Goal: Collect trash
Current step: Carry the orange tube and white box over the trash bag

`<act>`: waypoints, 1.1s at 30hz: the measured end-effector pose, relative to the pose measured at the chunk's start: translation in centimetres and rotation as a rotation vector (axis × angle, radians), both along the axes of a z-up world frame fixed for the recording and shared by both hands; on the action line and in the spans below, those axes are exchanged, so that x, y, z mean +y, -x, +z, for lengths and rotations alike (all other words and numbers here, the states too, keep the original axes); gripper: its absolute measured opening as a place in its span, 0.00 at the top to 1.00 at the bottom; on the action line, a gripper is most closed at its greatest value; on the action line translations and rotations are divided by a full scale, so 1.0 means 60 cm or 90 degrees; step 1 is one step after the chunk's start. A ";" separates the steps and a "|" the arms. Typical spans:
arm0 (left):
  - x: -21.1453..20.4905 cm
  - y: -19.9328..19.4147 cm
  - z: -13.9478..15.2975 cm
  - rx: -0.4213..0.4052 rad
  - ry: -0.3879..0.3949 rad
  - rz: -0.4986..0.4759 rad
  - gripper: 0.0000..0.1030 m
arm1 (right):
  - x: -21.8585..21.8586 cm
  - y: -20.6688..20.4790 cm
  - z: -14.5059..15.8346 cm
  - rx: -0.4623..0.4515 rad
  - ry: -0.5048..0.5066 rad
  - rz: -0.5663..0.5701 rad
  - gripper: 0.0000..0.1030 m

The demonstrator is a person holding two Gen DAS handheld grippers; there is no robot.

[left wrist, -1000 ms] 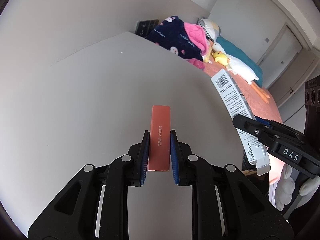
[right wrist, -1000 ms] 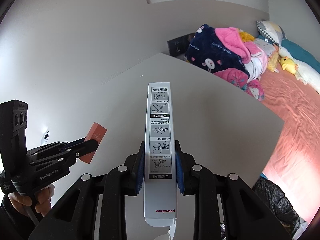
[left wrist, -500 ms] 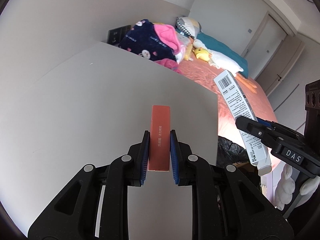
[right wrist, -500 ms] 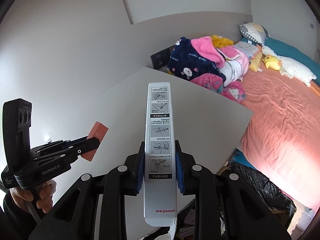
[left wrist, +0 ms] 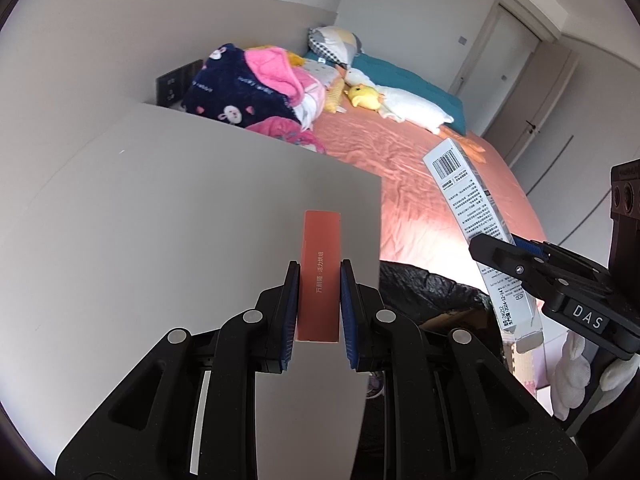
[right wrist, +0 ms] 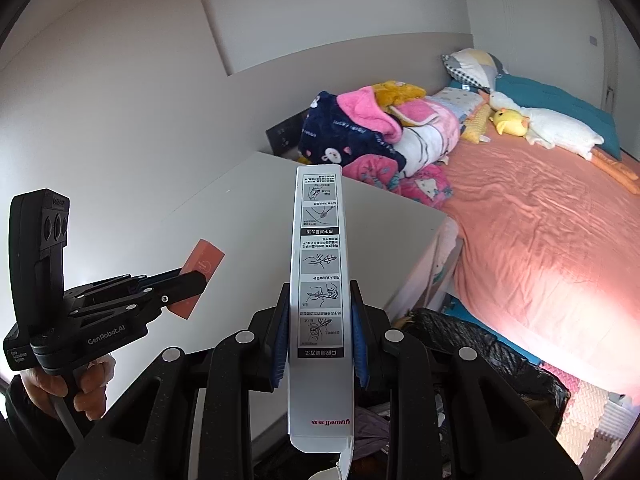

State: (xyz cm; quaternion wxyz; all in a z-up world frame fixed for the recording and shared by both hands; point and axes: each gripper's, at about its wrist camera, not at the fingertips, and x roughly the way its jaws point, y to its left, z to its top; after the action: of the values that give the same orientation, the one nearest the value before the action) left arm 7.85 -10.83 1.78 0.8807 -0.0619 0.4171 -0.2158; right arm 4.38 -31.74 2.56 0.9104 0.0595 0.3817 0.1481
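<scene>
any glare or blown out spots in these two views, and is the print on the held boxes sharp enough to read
Left wrist view: a washed-out glare patch on the orange bedsheet; print on the orange box is sharp. Right wrist view: similar glare low on the sheet; the white box shows crisp diagrams, and fisheye bends the wall lines.
</scene>
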 end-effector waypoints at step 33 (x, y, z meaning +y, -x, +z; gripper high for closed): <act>-0.209 0.022 0.024 -0.016 -0.011 -0.189 0.81 | -0.199 0.103 0.015 -0.026 -0.015 -0.177 0.73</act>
State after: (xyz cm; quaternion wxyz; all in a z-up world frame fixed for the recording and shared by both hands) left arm 6.54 -23.39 3.23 0.8447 0.0107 0.4127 -0.3406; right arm -1.80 -43.69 3.47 0.9289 0.1196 0.3494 0.0263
